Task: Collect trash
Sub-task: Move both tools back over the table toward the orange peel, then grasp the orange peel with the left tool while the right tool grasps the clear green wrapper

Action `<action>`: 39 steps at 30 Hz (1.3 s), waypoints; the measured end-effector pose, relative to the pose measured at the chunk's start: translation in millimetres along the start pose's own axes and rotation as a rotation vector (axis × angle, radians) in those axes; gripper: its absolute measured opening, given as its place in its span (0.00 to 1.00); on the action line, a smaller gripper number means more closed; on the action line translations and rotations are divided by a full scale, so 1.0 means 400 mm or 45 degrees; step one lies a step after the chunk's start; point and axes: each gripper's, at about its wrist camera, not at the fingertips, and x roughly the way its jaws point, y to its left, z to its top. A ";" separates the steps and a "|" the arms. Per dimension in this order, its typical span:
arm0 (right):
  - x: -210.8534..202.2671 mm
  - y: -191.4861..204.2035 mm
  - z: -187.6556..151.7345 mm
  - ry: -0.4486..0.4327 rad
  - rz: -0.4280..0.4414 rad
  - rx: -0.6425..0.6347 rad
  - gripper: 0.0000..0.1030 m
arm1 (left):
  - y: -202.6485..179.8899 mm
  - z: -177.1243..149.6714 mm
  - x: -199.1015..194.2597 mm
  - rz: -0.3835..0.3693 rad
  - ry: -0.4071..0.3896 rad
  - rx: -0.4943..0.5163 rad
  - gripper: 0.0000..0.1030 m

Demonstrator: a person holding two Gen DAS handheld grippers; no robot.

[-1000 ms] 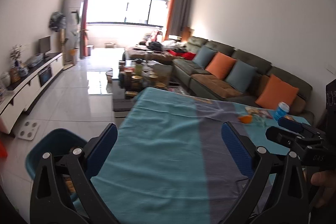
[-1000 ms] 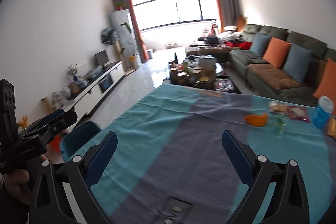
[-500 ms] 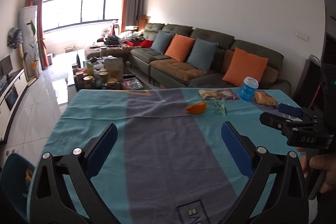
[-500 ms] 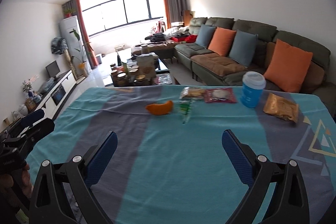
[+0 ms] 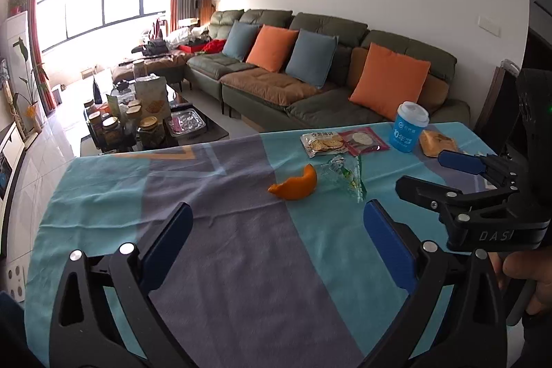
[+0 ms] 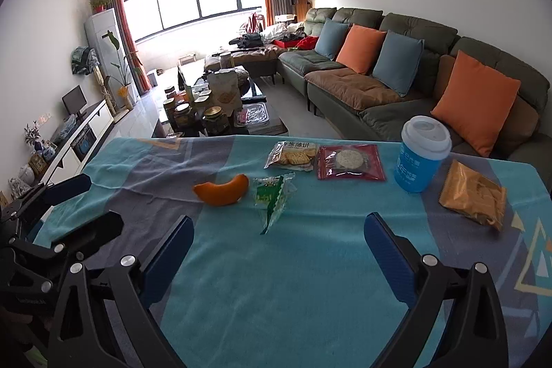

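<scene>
My left hand-held gripper point(image 5: 276, 244): wide open, empty. Right hand-held gripper point(image 6: 277, 247): same. Orange peel point(image 6: 222, 191), torn green wrapper point(image 6: 272, 195): mid tabletop point(image 6: 293, 281), ahead, untouched. Step: approach. Next, probably: lower, pinch flat wrapper.

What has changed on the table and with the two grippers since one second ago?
Both cameras swung right, toward the sofa side, so the orange peel, green wrapper and blue cup came into closer view. Nothing was grasped or released. The left gripper and right gripper stay open, and the items lie unmoved.
</scene>
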 end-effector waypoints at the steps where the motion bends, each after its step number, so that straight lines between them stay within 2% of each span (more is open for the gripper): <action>1: 0.008 0.000 0.006 0.006 0.001 0.003 0.91 | -0.002 0.007 0.021 -0.004 0.014 0.003 0.95; 8: 0.108 -0.017 0.032 0.090 0.038 0.026 0.80 | 0.006 0.022 0.150 0.003 0.129 0.000 0.95; 11: 0.143 -0.020 0.037 0.125 0.057 0.032 0.71 | 0.006 0.021 0.198 0.001 0.181 0.012 0.94; 17: 0.192 -0.028 0.049 0.186 0.129 0.044 0.67 | -0.010 0.022 0.272 0.016 0.251 0.079 0.90; 20: 0.214 -0.030 0.049 0.218 0.149 0.050 0.59 | -0.022 0.022 0.301 0.011 0.277 0.099 0.77; 22: 0.225 -0.034 0.050 0.232 0.165 0.063 0.59 | -0.030 0.021 0.318 0.009 0.292 0.107 0.73; 24: 0.235 -0.035 0.051 0.244 0.169 0.067 0.58 | -0.035 0.022 0.339 -0.005 0.324 0.100 0.63; 25: 0.239 -0.033 0.051 0.252 0.179 0.072 0.57 | -0.038 0.023 0.344 -0.015 0.329 0.093 0.61; 28: 0.253 -0.034 0.051 0.264 0.185 0.069 0.51 | -0.046 0.029 0.352 -0.030 0.324 0.105 0.52; 30: 0.252 -0.038 0.053 0.265 0.213 0.086 0.39 | -0.050 0.032 0.363 -0.044 0.329 0.106 0.49; 35: 0.248 -0.033 0.049 0.259 0.222 0.068 0.36 | -0.050 0.036 0.362 -0.089 0.319 0.096 0.45; 37: 0.242 -0.038 0.048 0.250 0.233 0.082 0.34 | -0.049 0.037 0.354 -0.097 0.303 0.095 0.39; 38: 0.236 -0.039 0.046 0.243 0.236 0.083 0.26 | -0.050 0.038 0.349 -0.100 0.291 0.097 0.34; 39: 0.230 -0.038 0.046 0.241 0.233 0.078 0.25 | -0.053 0.037 0.346 -0.107 0.285 0.105 0.25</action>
